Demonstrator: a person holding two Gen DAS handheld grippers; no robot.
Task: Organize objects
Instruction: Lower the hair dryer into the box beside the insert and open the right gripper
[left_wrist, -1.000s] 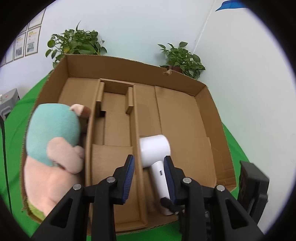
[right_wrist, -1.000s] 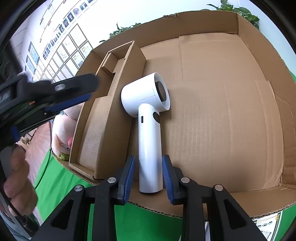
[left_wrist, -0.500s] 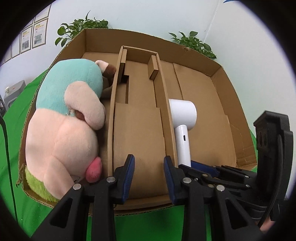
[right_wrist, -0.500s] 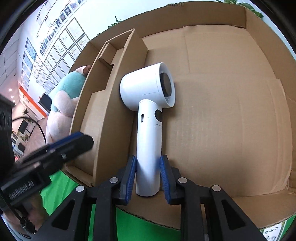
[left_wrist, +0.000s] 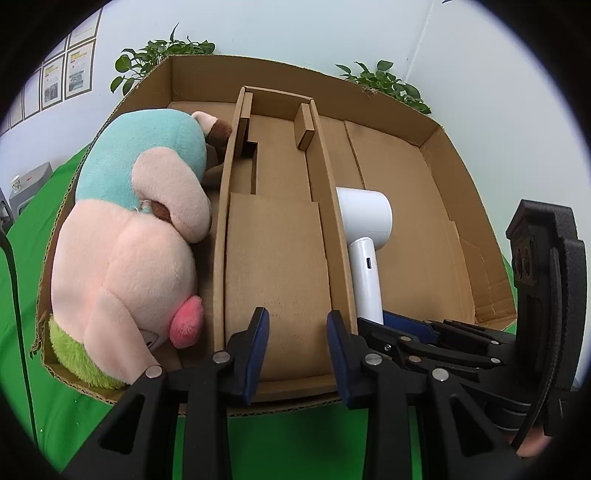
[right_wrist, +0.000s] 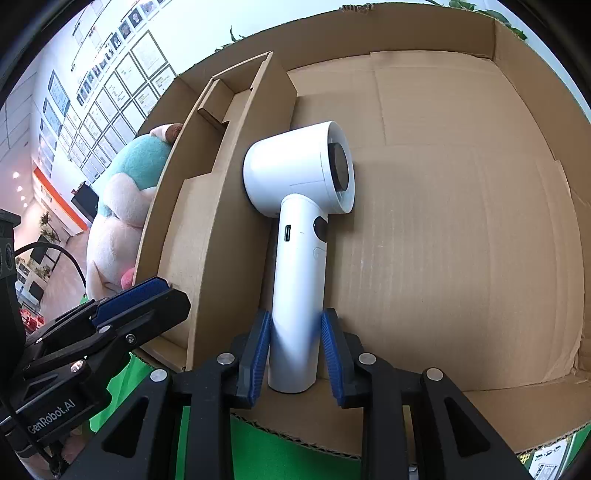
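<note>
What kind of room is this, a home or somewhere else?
Probably an office or lab, not a home: framed certificates line the wall, a green cloth covers the table, and potted plants stand behind the box.

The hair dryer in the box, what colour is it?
White, with a dark round end; the hair dryer shows best in the right wrist view.
</note>
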